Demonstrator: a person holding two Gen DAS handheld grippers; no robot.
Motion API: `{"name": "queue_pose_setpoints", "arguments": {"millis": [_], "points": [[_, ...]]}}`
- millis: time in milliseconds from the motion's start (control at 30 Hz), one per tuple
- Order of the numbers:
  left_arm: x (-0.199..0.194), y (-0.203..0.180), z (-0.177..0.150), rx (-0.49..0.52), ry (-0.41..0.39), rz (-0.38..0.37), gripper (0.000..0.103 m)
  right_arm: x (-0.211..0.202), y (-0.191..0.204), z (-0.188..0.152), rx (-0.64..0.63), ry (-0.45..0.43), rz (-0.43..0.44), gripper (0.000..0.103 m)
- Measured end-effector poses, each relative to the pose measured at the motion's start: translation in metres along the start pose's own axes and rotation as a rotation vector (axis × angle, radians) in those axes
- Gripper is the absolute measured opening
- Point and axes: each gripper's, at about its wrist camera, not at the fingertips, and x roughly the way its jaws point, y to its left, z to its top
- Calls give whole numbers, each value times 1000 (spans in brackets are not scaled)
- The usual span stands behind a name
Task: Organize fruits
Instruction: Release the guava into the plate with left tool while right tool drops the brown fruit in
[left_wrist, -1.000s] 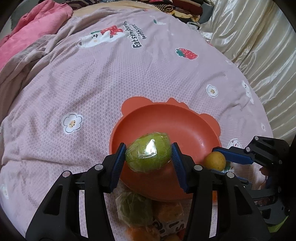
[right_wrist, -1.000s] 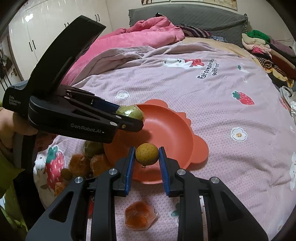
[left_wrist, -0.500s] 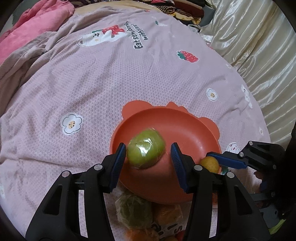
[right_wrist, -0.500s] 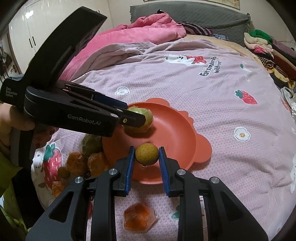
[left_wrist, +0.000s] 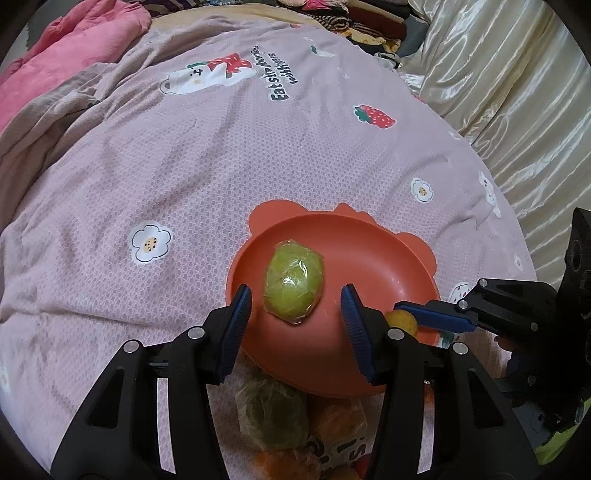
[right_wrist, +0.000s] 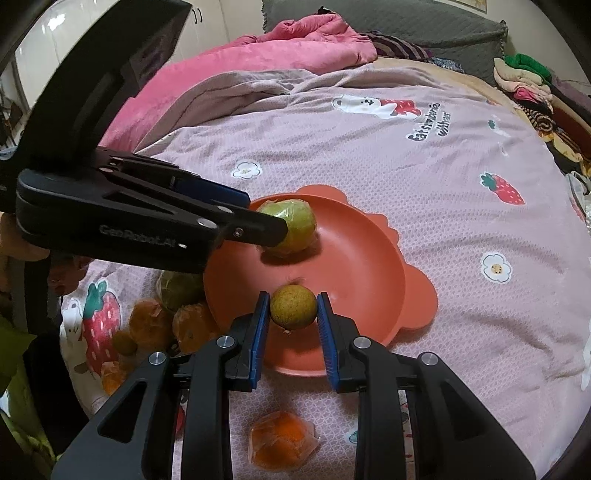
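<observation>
An orange bear-eared plate (left_wrist: 388, 266) (right_wrist: 369, 258) lies on the pink bedspread. A green fruit in plastic wrap (left_wrist: 293, 282) (right_wrist: 295, 225) rests in the plate. My left gripper (left_wrist: 295, 321) is open, its pads apart on either side of the green fruit without touching it. My right gripper (right_wrist: 293, 317) is shut on a small yellow-brown round fruit (right_wrist: 293, 306) held just above the plate's near rim; that fruit also shows in the left wrist view (left_wrist: 402, 321).
Loose wrapped fruits lie on the bed beside the plate: another green one (right_wrist: 177, 291) (left_wrist: 273, 413), several orange ones (right_wrist: 147, 325), and one orange fruit (right_wrist: 284, 443) below my right gripper. A pink blanket (right_wrist: 258, 62) is heaped at the far side.
My left gripper opened and let the wrapped green fruit down into the plate, then drew back a little. My right gripper kept its hold on the small round fruit.
</observation>
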Motion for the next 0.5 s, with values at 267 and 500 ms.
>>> {"name": "queue_pose_setpoints", "arguments": {"millis": [267, 500], "points": [[-4, 3, -1, -7, -11, 0, 42, 2, 1, 0, -4, 13, 1, 25], [-8, 6, -2, -9, -20, 0, 42, 4, 3, 0, 1, 17, -2, 26]]}}
